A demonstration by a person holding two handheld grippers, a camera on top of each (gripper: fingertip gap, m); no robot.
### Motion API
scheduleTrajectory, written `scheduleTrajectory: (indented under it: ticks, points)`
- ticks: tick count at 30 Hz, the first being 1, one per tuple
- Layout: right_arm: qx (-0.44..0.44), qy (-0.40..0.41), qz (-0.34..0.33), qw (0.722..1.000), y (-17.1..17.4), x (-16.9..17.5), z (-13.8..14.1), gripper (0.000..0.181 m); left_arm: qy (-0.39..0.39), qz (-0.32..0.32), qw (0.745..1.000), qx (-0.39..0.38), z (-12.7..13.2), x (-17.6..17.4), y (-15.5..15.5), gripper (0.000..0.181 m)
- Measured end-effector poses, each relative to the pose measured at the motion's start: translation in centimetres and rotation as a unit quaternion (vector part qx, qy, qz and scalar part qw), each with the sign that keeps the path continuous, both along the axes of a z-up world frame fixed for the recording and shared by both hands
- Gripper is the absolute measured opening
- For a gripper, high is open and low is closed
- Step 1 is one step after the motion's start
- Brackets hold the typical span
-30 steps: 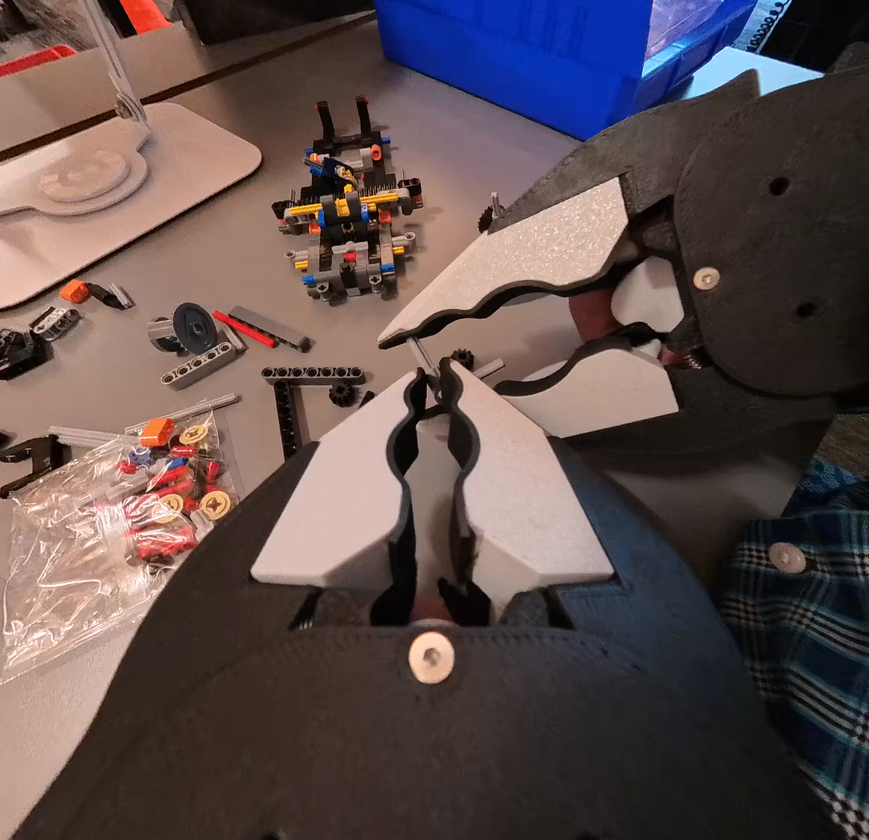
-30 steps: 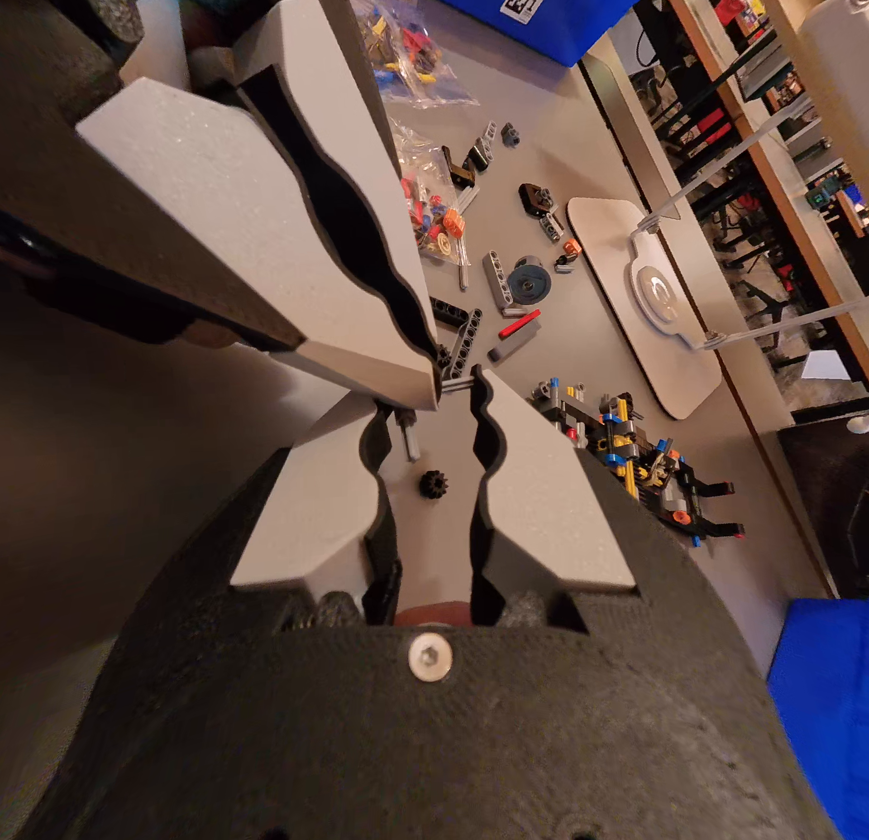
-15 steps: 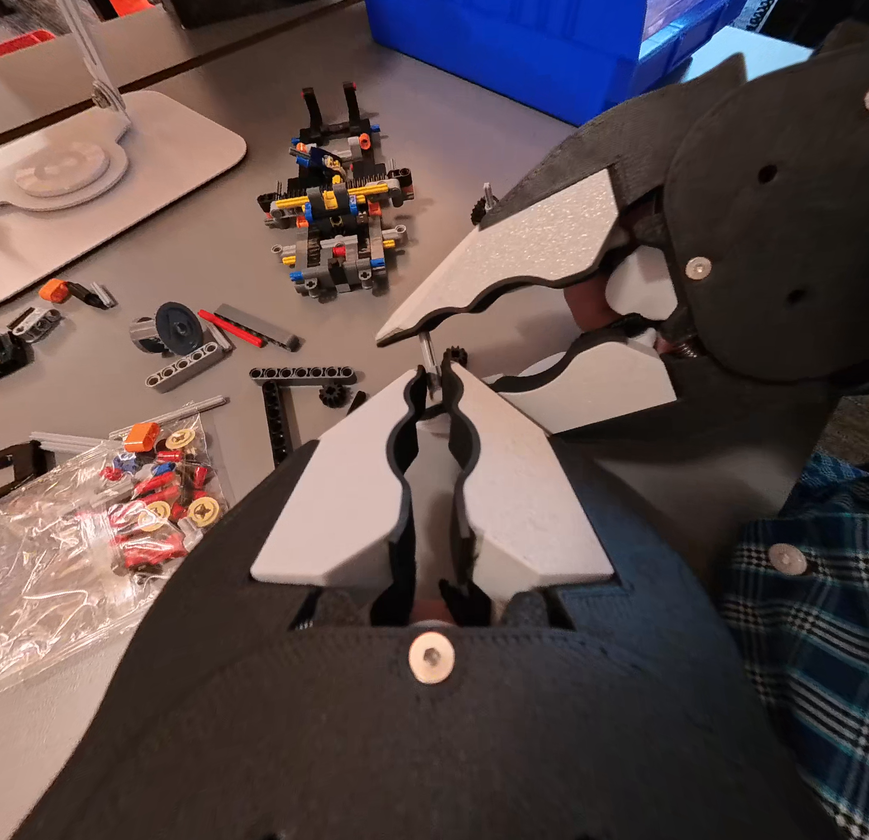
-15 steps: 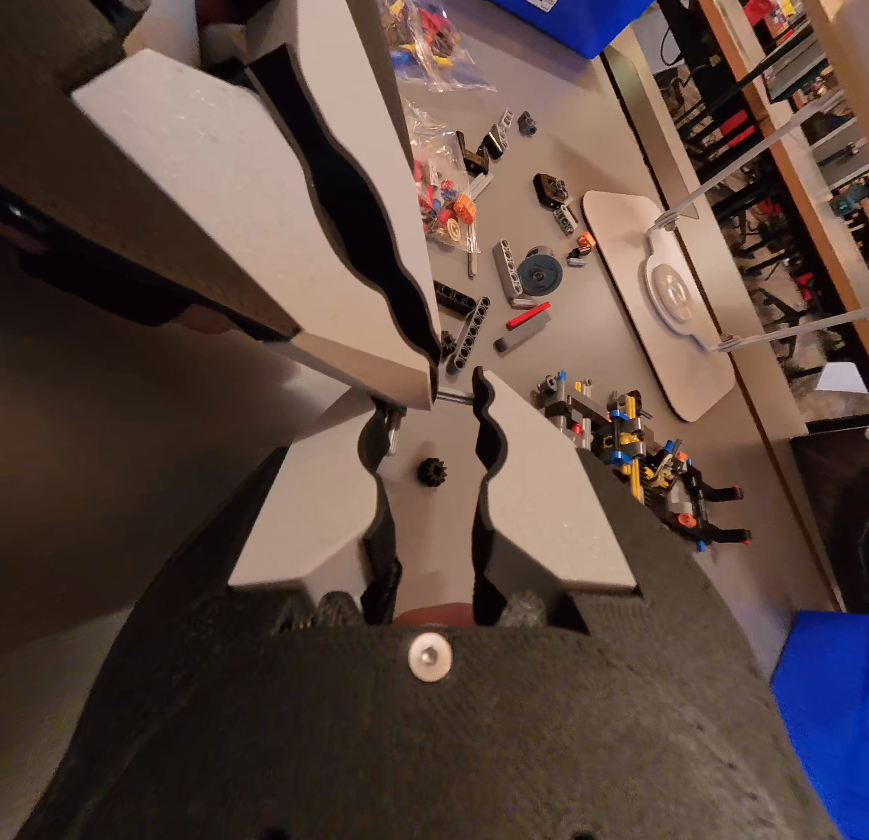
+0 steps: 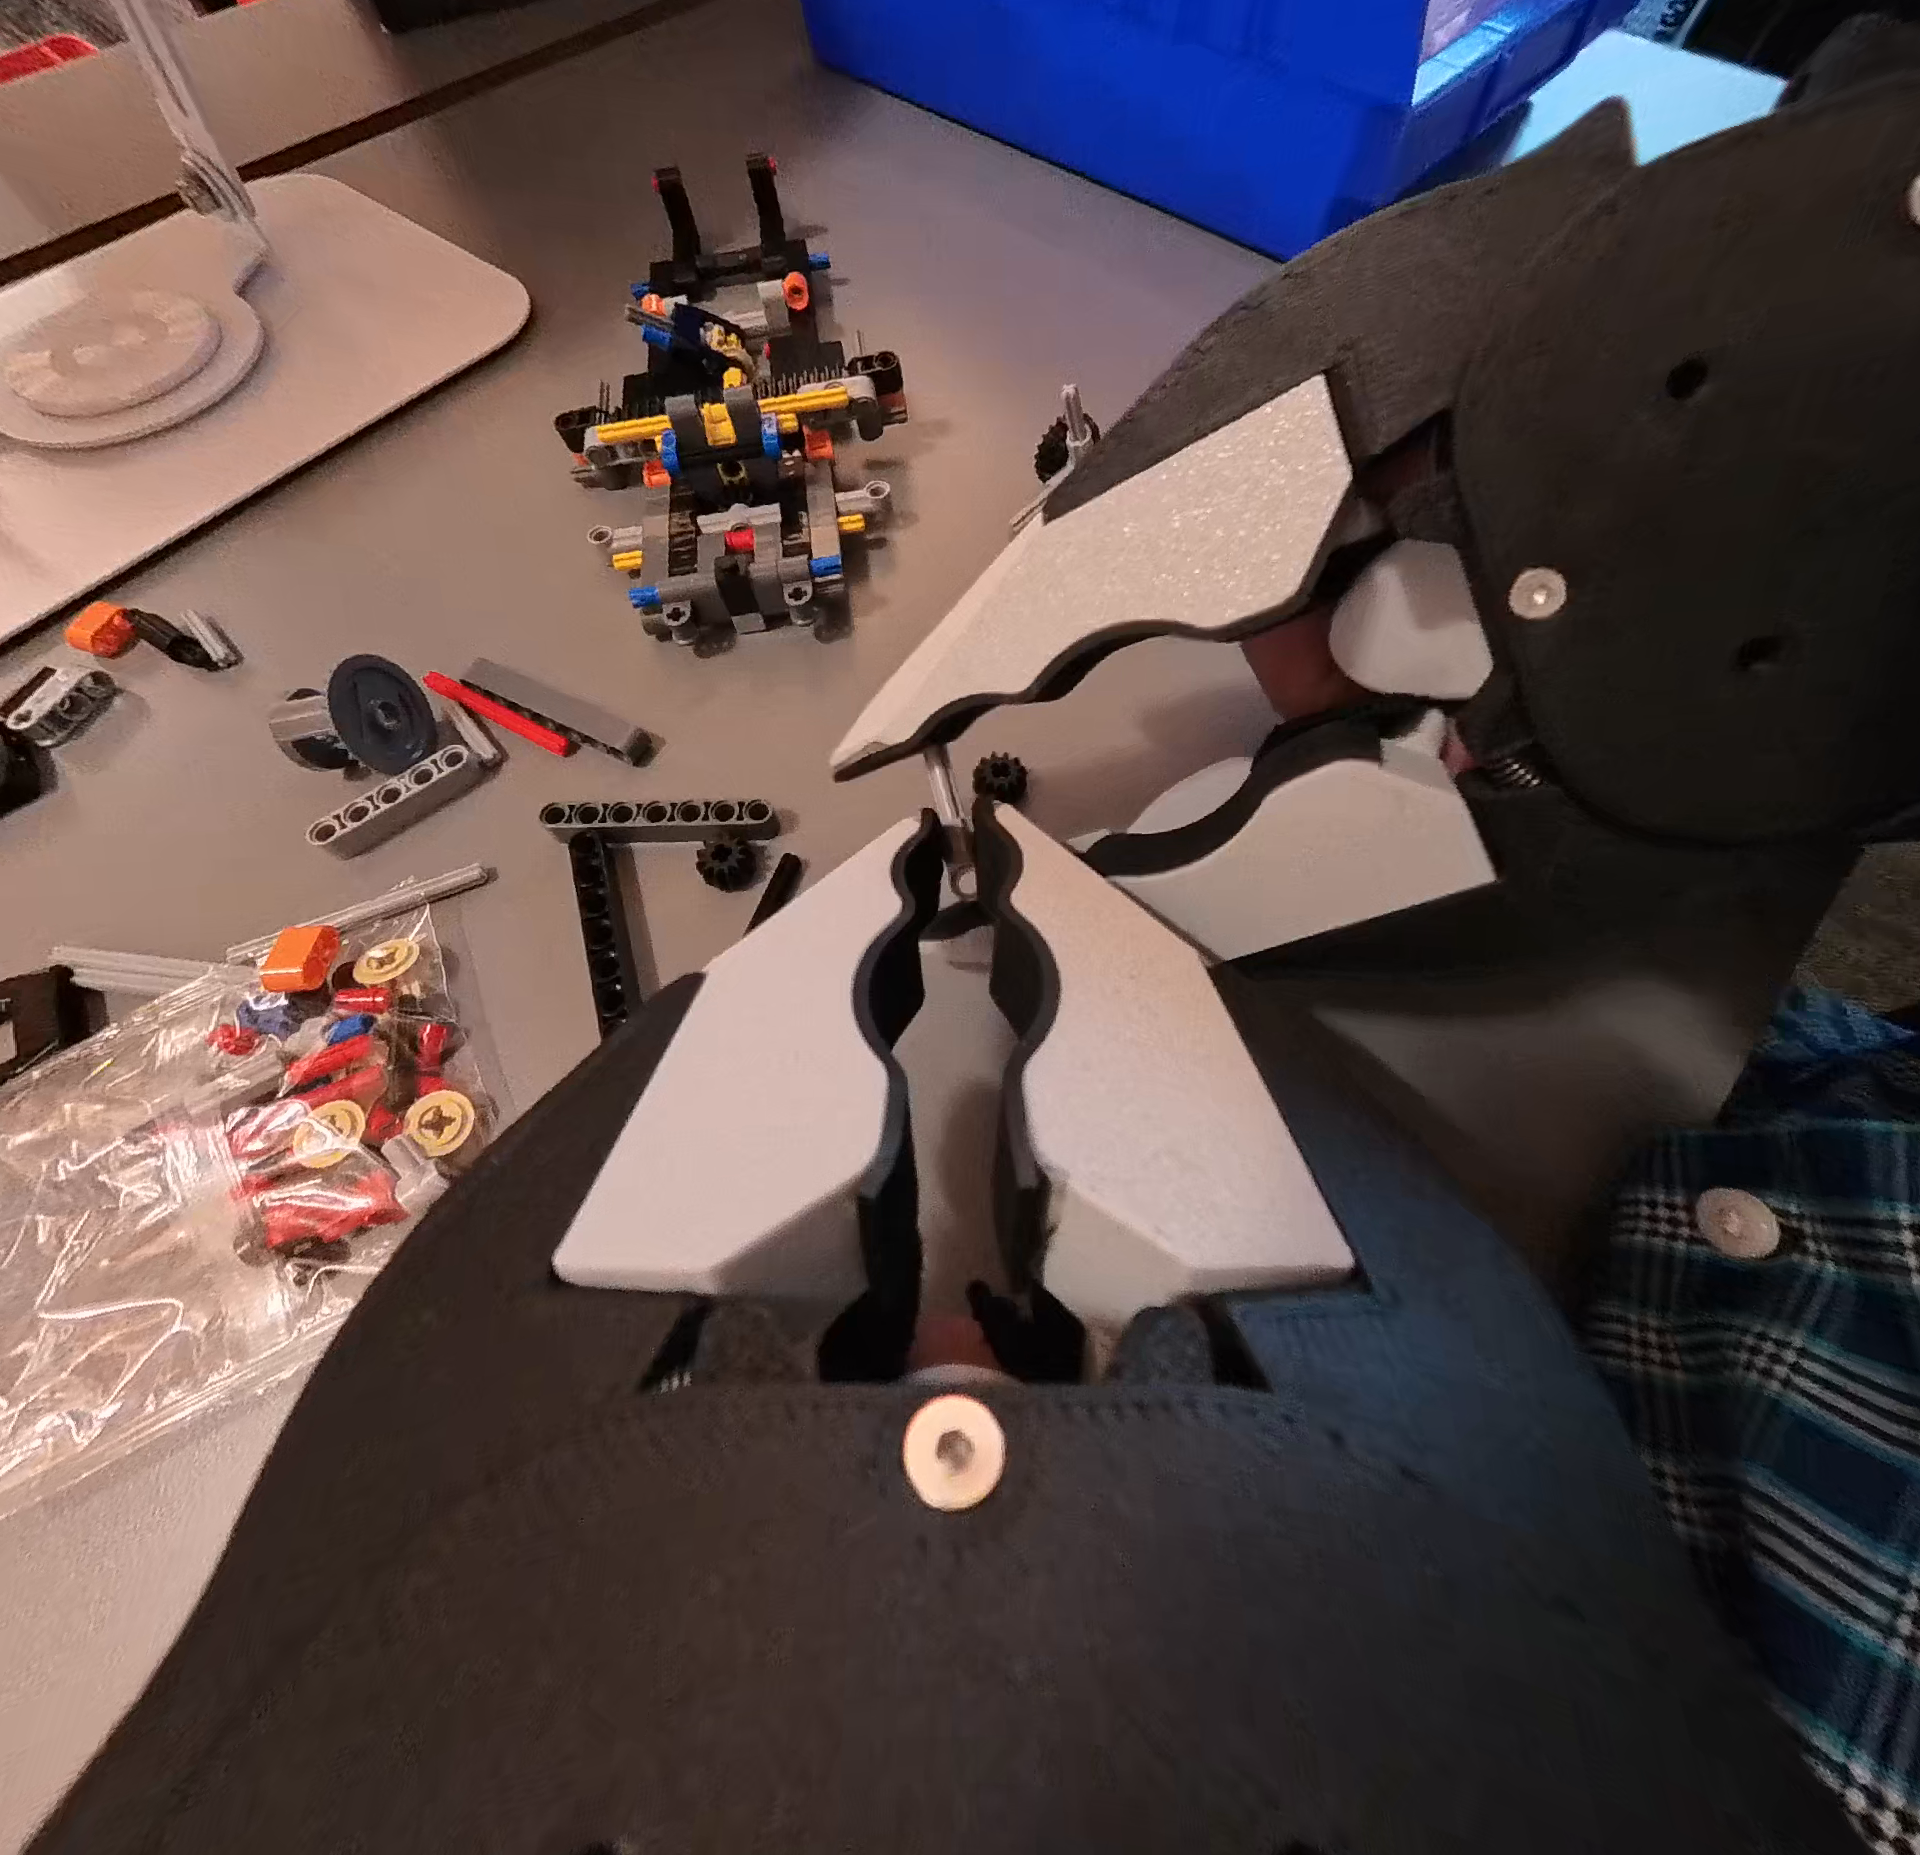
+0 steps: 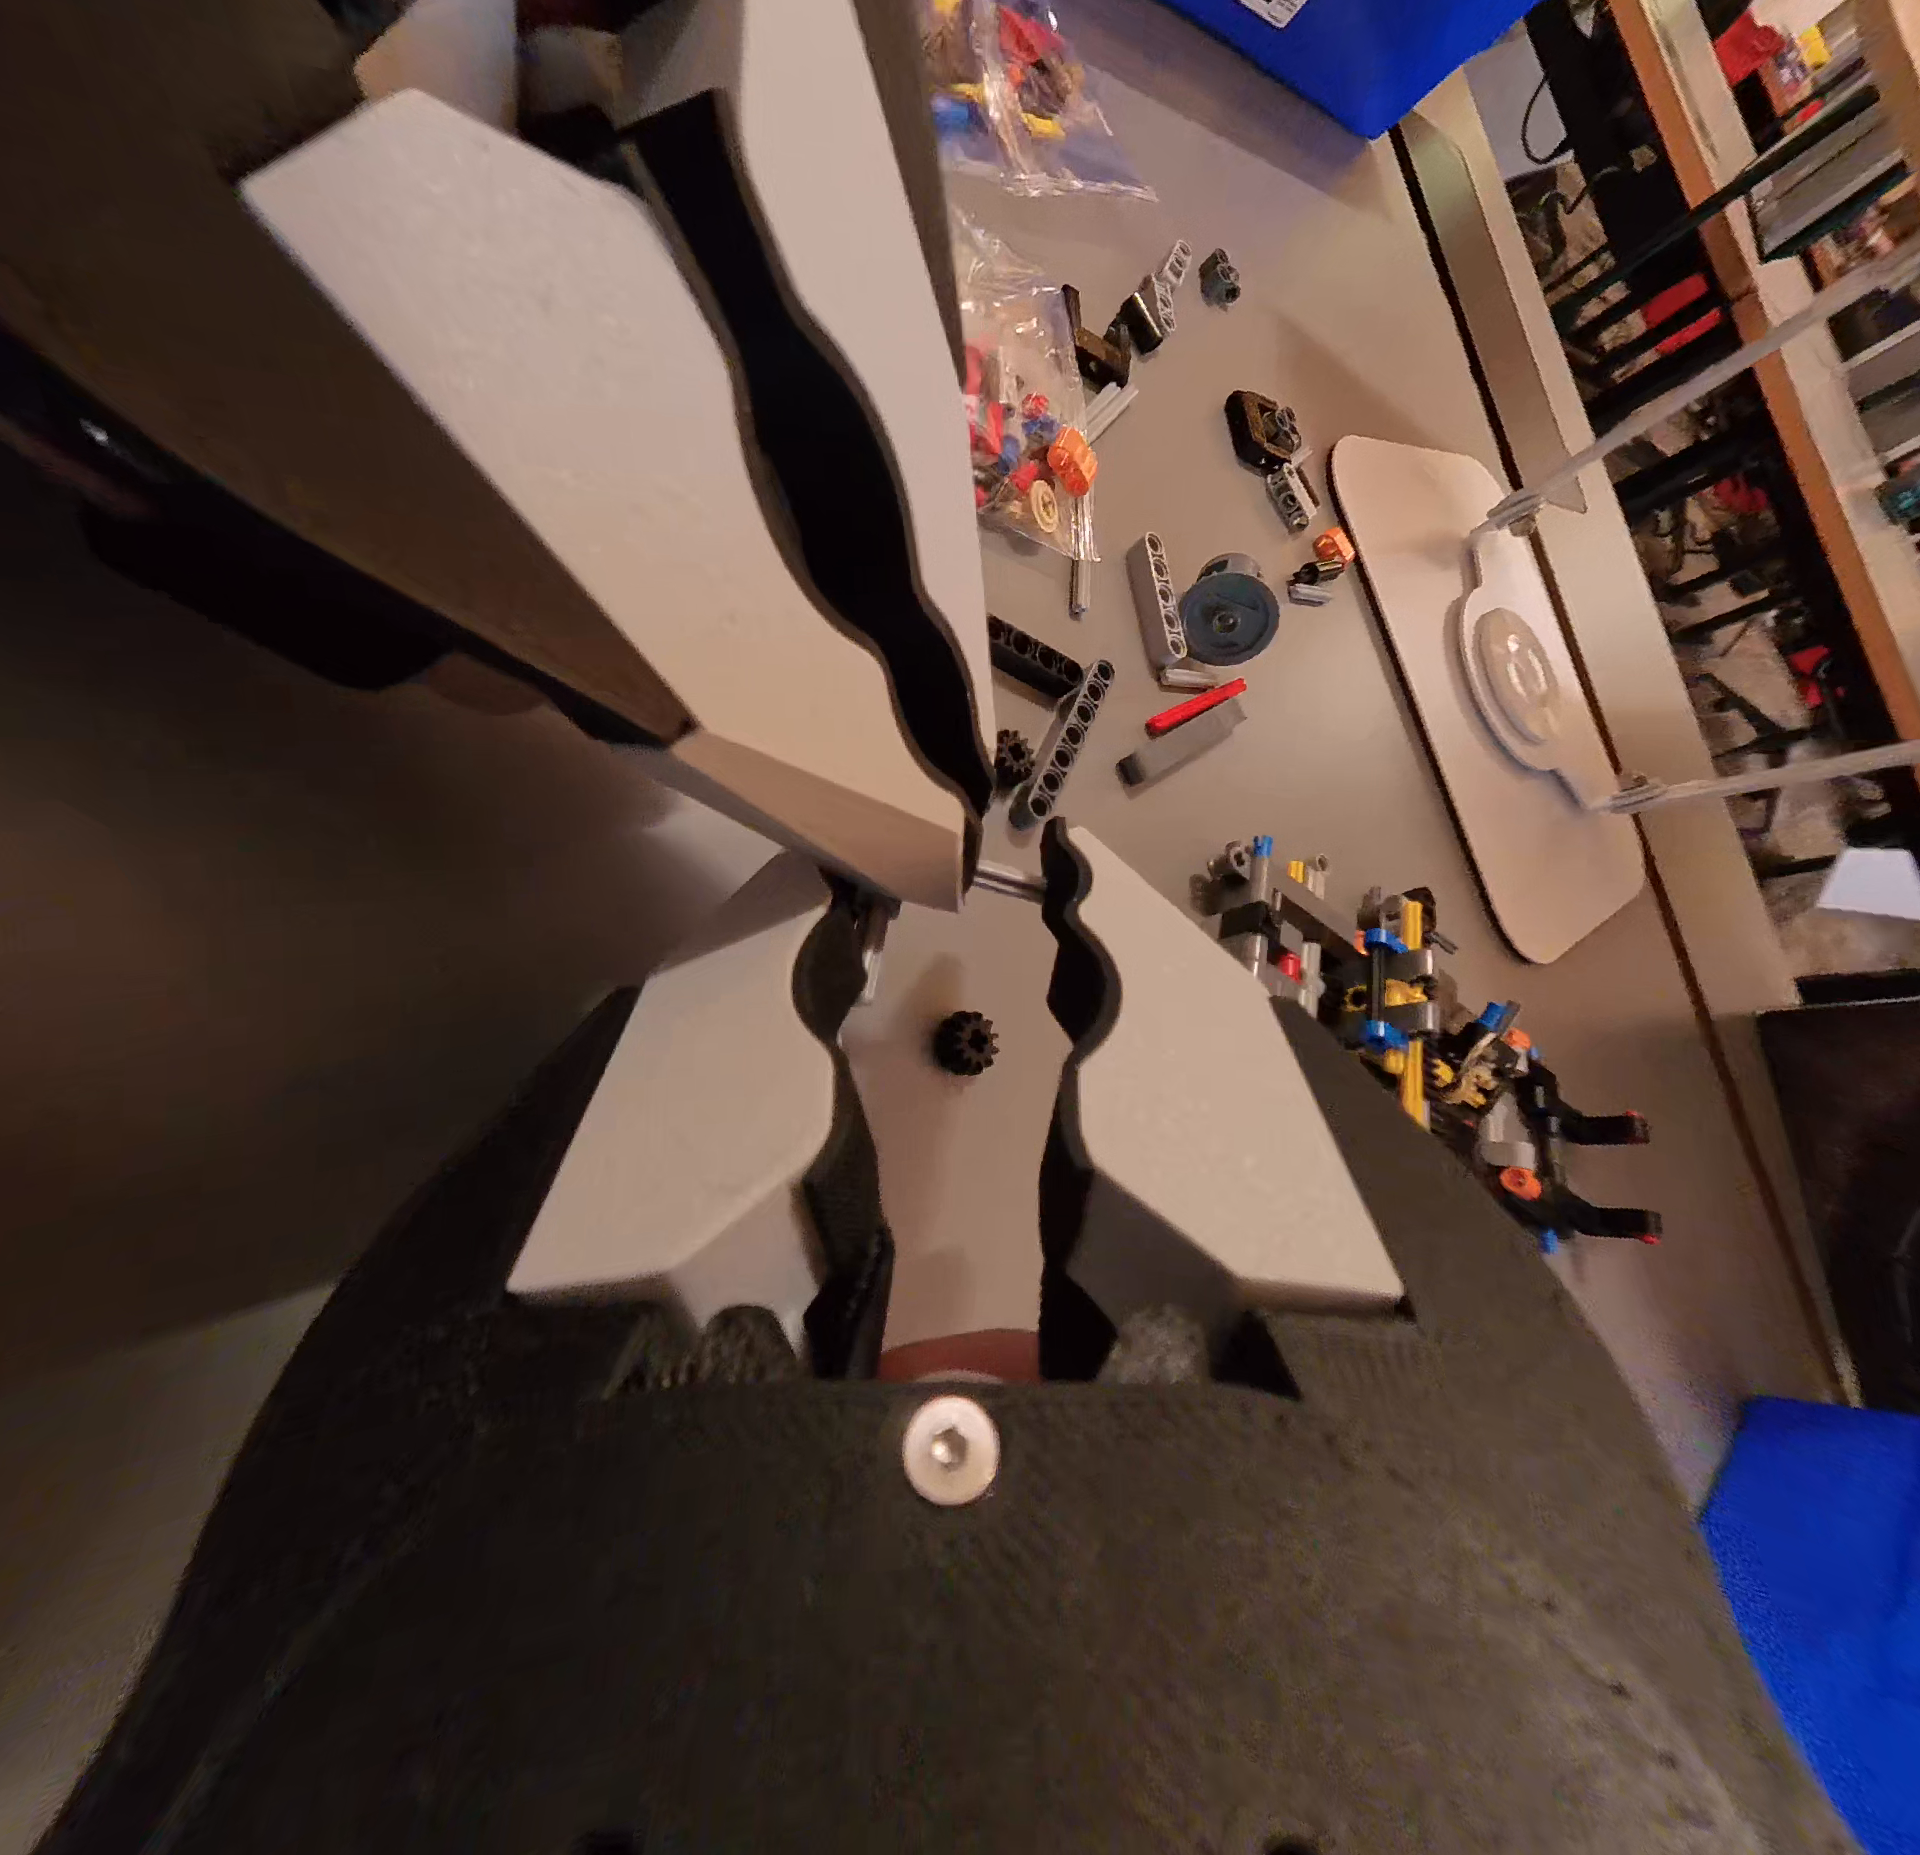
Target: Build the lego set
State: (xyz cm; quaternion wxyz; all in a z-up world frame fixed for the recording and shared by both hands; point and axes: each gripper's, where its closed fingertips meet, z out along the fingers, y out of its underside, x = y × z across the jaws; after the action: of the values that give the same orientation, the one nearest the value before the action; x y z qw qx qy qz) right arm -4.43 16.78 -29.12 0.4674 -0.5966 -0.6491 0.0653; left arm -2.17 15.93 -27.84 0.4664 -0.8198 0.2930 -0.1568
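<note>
Two grippers meet tip to tip above a smooth grey table [image 5: 997,278]: the left gripper [image 5: 957,841] pinches a thin metal-grey axle [image 5: 948,793], while the right gripper [image 6: 961,875] stands spread around it; the blocky, half-built model [image 5: 727,475] sits beyond.

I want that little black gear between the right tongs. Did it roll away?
No. The black gear lies just as near the lego model as before.

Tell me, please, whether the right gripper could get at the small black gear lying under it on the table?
Probably yes: the right gripper is open, the black gear lies bare between its fingers, though the left gripper's axle crosses its tips.
</note>
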Motion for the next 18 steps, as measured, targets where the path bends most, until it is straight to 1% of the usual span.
scheduleTrajectory:
  ticks: [2, 4, 6, 7, 9, 12, 14, 16, 18]
  points:
    - [-0.022, 0.036, -0.001, 0.999, 0.1, 0.1, 0.6, 0.031, -0.016, -0.006, 1.0, 0.008, 0.5, 0.0, 0.2, 0.004]
    - [-0.032, 0.063, 0.002, 0.997, 0.1, 0.0, 1.1, 0.032, -0.041, -0.015, 0.999, -0.004, 0.9, 0.0, 0.1, 0.007]
    - [-0.064, 0.095, 0.02, 0.993, -0.3, -0.1, 1.4, 0.032, -0.053, -0.026, 0.998, -0.016, 1.3, -0.4, 0.0, 0.017]
    - [-0.052, 0.099, 0.03, 0.993, -0.3, 0.1, 1.6, 0.032, -0.084, -0.036, 0.995, -0.034, 1.7, -0.4, -0.3, 0.02]
    - [-0.051, 0.117, 0.048, 0.991, -0.4, 0.1, 2.3, 0.032, -0.147, -0.063, 0.983, -0.095, 1.8, -0.2, -0.9, 0.026]
    - [-0.014, 0.134, 0.088, 0.987, -1.1, -0.1, 3.5, 0.032, -0.23, -0.108, 0.956, -0.143, 2.9, 0.0, -1.8, 0.026]
    - [0.005, 0.147, 0.116, 0.982, -1.8, -0.2, 4.4, 0.032, -0.27, -0.134, 0.935, -0.185, 3.1, 0.4, -2.4, 0.029]
    - [0.016, 0.151, 0.136, 0.979, -2.4, -0.2, 4.8, 0.032, -0.312, -0.152, 0.915, -0.206, 3.6, 0.7, -2.8, 0.022]
    - [0.023, 0.151, 0.149, 0.977, -2.8, -0.3, 5.0, 0.032, -0.335, -0.171, 0.901, -0.216, 4.0, 1.1, -3.4, 0.009]
